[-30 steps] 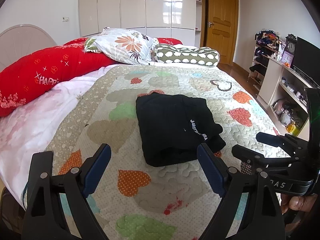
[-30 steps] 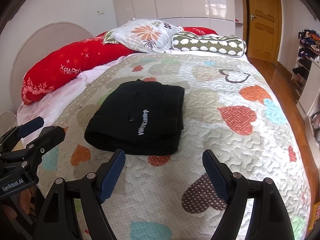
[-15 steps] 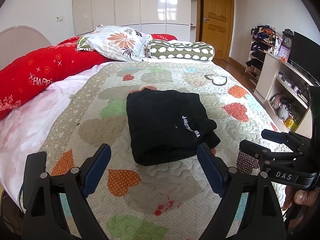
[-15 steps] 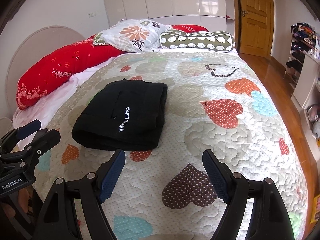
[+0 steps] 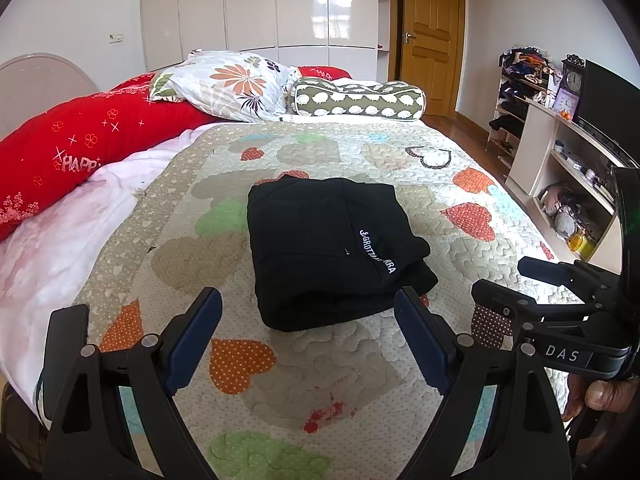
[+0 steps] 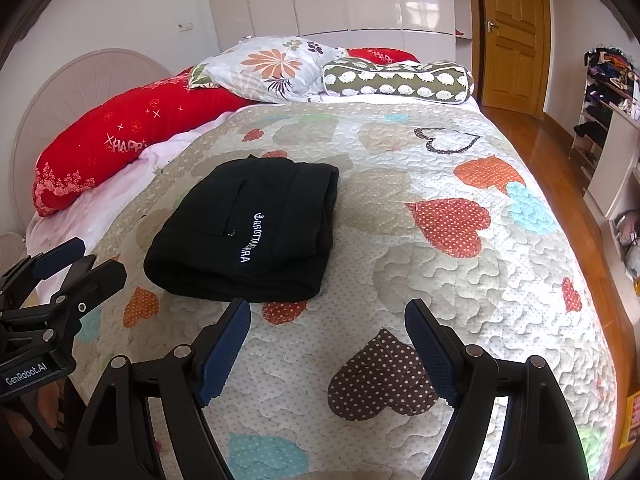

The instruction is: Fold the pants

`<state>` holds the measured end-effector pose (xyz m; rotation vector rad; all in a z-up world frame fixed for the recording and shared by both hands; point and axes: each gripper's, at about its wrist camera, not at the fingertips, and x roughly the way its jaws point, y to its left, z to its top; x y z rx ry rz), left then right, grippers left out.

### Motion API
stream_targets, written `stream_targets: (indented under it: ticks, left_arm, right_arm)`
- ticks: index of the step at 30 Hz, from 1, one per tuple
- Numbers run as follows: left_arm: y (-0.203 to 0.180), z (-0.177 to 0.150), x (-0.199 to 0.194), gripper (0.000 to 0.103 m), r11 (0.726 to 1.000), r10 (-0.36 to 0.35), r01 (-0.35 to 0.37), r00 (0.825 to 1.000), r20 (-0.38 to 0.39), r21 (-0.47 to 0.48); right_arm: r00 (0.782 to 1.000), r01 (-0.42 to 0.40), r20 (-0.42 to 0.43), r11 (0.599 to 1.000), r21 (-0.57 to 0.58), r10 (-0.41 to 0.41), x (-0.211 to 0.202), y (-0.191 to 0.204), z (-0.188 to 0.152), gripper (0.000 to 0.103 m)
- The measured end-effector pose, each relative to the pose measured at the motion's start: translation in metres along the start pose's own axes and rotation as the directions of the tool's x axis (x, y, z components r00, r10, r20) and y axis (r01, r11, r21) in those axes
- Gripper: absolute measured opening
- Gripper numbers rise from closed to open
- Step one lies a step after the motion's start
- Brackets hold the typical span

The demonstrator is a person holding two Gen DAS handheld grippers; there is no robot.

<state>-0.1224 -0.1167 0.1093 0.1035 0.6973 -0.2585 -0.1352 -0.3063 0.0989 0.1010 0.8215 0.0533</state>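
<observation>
- The black fabric pants (image 5: 332, 252) with white lettering lie in a compact folded bundle mid-bed on the heart-patterned quilted bedspread (image 5: 360, 364) — judge the fold done.
- If you tidy, press the loose lower-right corner flat; don't lift it.
- Your left gripper (image 5: 308, 334) and right gripper (image 6: 328, 344) both stand spread and empty, near the bundle but clear — keep them clear.

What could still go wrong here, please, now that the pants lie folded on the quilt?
The black pants are a loose stack: on the near right, lower layers stick out under the top fold, so a nudge could skew them. The left hand-held gripper and right hand-held gripper hang open just short of the near edge; a forward drift might snag it. The quilt is soft, so the stack may slump.
</observation>
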Motion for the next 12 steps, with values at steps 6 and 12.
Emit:
stream_targets:
  ticks: [6,12]
  left_arm:
    - [0.002,-0.0005,-0.0003,0.088,1.0,-0.001,0.001,1.0,0.012,-0.008]
    - [0.0046,-0.0012,-0.0034,0.088,1.0,-0.014,0.015,0.999,0.043,-0.017]
  right_arm:
    - [1.0,-0.008,-0.004,1.0,-0.014,0.008,0.0023,0.0068,0.0009,0.081]
    - [1.0,-0.009,-0.008,1.0,-0.019,0.009,0.0034,0.0081,-0.0002,0.081]
